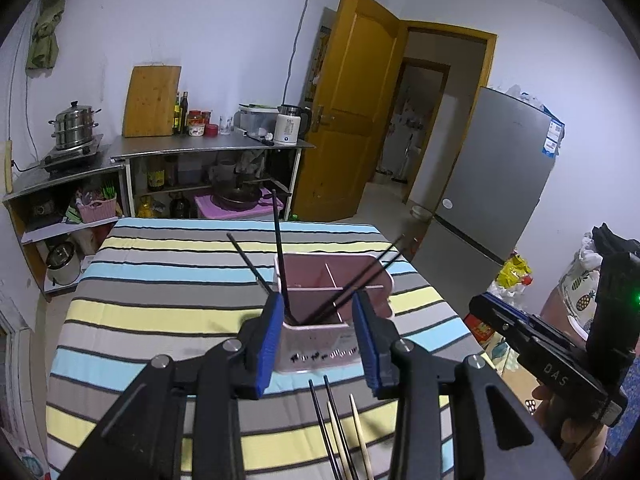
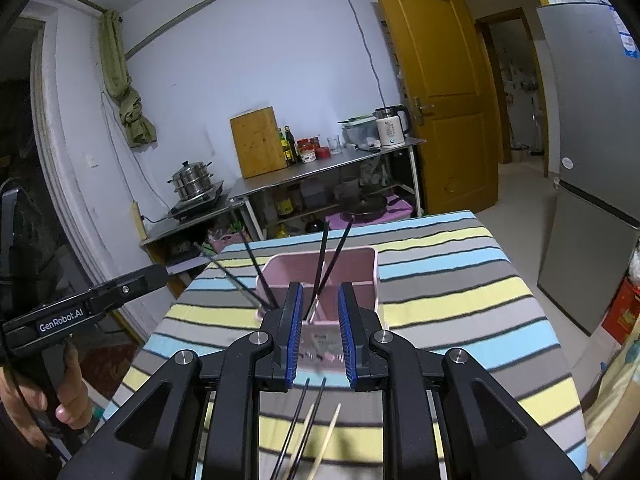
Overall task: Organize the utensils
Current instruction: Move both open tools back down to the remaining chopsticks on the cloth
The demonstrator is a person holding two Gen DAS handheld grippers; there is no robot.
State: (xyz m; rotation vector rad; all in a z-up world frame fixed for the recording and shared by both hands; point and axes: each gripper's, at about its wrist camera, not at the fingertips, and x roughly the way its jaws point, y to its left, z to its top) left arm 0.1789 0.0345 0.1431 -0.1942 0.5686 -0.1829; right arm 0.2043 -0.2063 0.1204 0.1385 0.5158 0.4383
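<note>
A pink utensil holder [image 1: 320,346] with a divider stands on the striped table, and several black chopsticks [image 1: 280,248] lean out of it. My left gripper [image 1: 317,298] is open just in front of the holder, with nothing pressed between its blue pads [image 1: 266,344]. In the right wrist view my right gripper [image 2: 320,288] is also open before the holder [image 2: 320,340], with black chopsticks [image 2: 322,260] beyond it. Two black and two pale wooden chopsticks [image 1: 338,428] lie loose on the cloth under the grippers, as do the loose chopsticks [image 2: 308,428] in the right wrist view.
The striped tablecloth [image 1: 160,312] covers the table, whose far edge is behind the holder. Behind it stand a steel counter [image 1: 208,146] with a pot, cutting board and kettle. A grey fridge [image 1: 492,184] is at the right. A hand [image 2: 60,404] holds the left gripper's handle.
</note>
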